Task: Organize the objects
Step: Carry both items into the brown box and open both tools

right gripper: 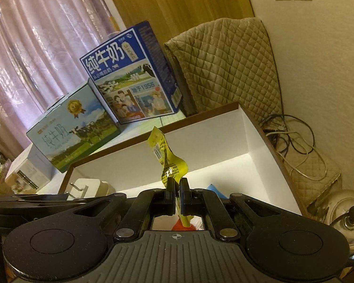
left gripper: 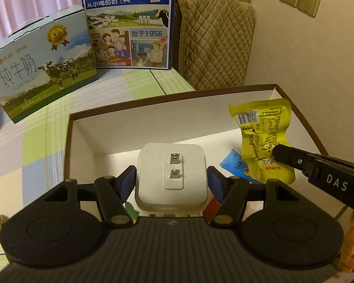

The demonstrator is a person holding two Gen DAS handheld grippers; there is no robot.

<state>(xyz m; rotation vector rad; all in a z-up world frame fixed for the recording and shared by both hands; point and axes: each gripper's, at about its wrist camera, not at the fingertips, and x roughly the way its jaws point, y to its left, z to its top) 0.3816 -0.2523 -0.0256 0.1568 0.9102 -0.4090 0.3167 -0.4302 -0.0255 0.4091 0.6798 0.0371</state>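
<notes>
A white plug adapter (left gripper: 171, 176) with two metal prongs facing up sits between the blue pads of my left gripper (left gripper: 171, 179), which is shut on it above the open white box (left gripper: 111, 139). My right gripper (right gripper: 176, 186) is shut on a yellow snack packet (right gripper: 166, 155), held upright over the same box (right gripper: 224, 141). In the left wrist view the packet (left gripper: 259, 139) hangs at the right, pinched by the right gripper's black fingers (left gripper: 288, 156). A blue sachet (left gripper: 233, 162) lies on the box floor beneath. The adapter (right gripper: 87, 187) shows at lower left in the right wrist view.
Two milk cartons stand behind the box: a green one (left gripper: 42, 75) at left and a tall blue one (left gripper: 129, 21). A quilted brown cover (left gripper: 214, 42) drapes a chair at the back right. Tangled cables (right gripper: 288, 139) and a glass kettle lid (right gripper: 347, 212) lie right of the box.
</notes>
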